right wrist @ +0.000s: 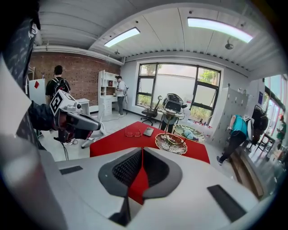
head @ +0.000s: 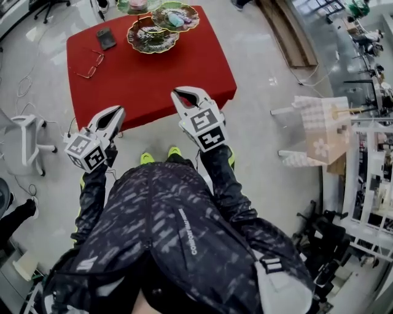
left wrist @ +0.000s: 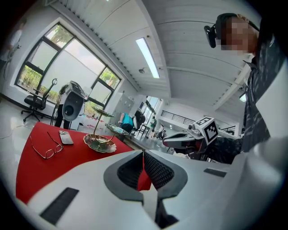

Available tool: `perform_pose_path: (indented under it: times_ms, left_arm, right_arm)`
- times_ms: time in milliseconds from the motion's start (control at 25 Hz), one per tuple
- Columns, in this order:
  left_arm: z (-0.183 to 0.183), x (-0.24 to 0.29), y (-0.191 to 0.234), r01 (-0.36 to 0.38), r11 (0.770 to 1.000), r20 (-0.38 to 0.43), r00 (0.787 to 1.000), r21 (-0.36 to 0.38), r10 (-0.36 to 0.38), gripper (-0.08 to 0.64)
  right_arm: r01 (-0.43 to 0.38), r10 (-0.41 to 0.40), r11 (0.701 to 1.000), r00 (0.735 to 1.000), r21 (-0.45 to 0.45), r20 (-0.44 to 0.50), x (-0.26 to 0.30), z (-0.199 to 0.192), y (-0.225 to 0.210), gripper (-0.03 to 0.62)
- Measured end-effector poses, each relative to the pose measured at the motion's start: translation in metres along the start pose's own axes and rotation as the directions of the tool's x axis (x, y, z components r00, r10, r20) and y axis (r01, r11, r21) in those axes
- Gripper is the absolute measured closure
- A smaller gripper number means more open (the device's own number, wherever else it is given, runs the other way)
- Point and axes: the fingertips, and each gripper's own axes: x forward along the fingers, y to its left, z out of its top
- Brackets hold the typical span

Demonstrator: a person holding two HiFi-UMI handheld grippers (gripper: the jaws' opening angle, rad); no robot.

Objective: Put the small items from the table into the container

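Note:
A red table (head: 147, 80) stands ahead of me. On it lie red-rimmed glasses (head: 91, 66), a dark phone (head: 105, 38) and a tiered stand of leaf-shaped dishes (head: 152, 35); its upper dish (head: 176, 16) holds a pale blue item. My left gripper (head: 118, 112) hovers off the table's near left corner, shut with nothing in it. My right gripper (head: 179, 93) is over the near edge, also shut and empty. The left gripper view shows the glasses (left wrist: 45, 148), the phone (left wrist: 66, 137) and the lower dish (left wrist: 100, 143). In the right gripper view they lie ahead: glasses (right wrist: 132, 133), phone (right wrist: 148, 131), dish (right wrist: 171, 143).
A white stool (head: 27, 138) stands on the floor at the left. A pink checked box (head: 325, 126) and white racks are at the right. A wooden bench (head: 288, 30) runs past the table's far right. People stand by the far wall and windows.

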Motion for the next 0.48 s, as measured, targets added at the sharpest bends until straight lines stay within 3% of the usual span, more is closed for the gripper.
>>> perform_pose_path:
  times_ms: [480]
  left_arm:
    - [0.019,0.000,-0.014,0.005,0.999,0.027,1.000,0.034,-0.006,0.546]
  right_arm:
    - [-0.047,0.050,0.998,0.997,-0.036,0.058,-0.004,0.016,0.022,0.572]
